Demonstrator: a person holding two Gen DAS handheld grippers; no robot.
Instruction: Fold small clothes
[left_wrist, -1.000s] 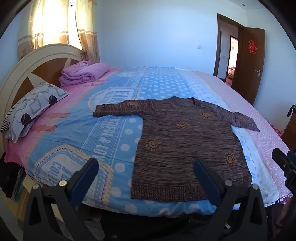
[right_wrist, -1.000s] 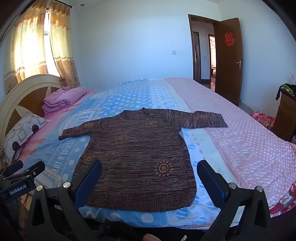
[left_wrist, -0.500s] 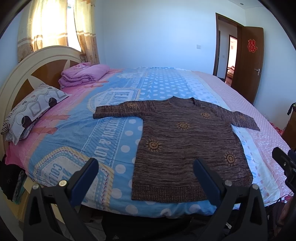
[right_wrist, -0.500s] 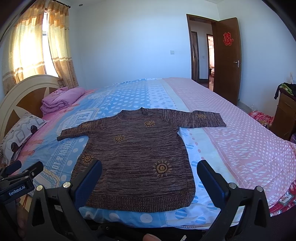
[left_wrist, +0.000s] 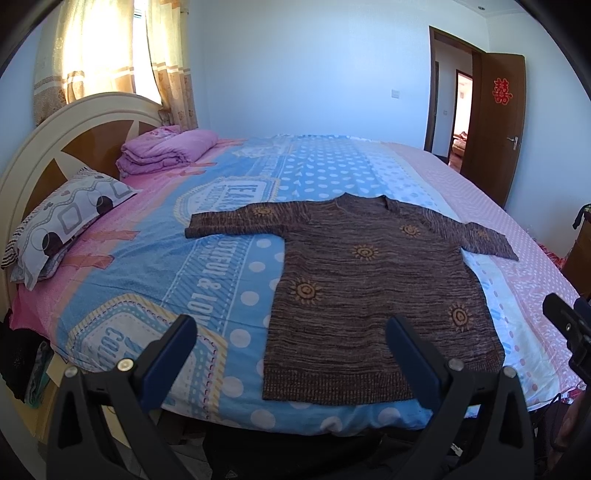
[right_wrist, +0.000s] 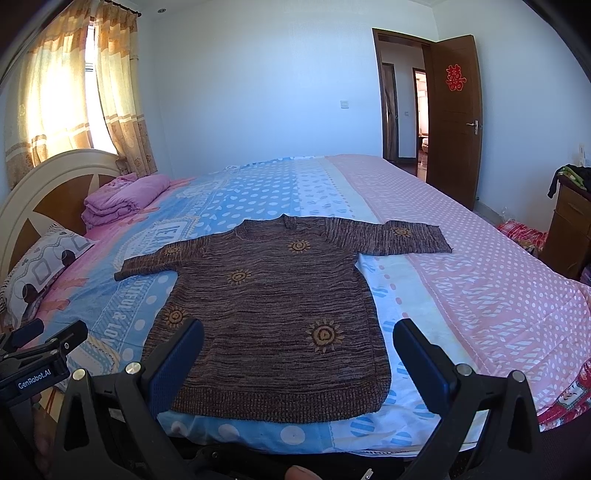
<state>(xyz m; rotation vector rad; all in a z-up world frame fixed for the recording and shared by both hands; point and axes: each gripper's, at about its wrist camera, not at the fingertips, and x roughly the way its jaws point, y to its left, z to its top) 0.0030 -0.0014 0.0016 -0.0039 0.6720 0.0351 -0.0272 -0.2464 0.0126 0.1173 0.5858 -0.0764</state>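
Sweater (left_wrist: 373, 291) first: a brown knit one with orange sun patterns, lying flat and face up on the bed (left_wrist: 229, 258), near the edge closest to me. Both sleeves are spread straight out to the sides, the collar points toward the far wall, and the ribbed hem runs along the near edge of the sheet. From my right camera I see the same sweater (right_wrist: 273, 321) spread across the blue dotted stripe, with one sleeve reaching onto the pink dotted part of the sheet (right_wrist: 480, 280).

My left gripper (left_wrist: 291, 354) hangs in front of the bed with its fingers spread wide and nothing between them; it touches neither cloth nor bed. My right gripper (right_wrist: 299, 365) is the same: fingers wide apart, empty, just short of the hem. Each gripper shows at the margin of the other's view.

At the head of the bed a patterned pillow (left_wrist: 62, 225) leans by the rounded headboard (left_wrist: 55, 147), and a folded pink blanket (left_wrist: 166, 151) sits beside it. A brown door (right_wrist: 454, 118) stands open in the far corner.
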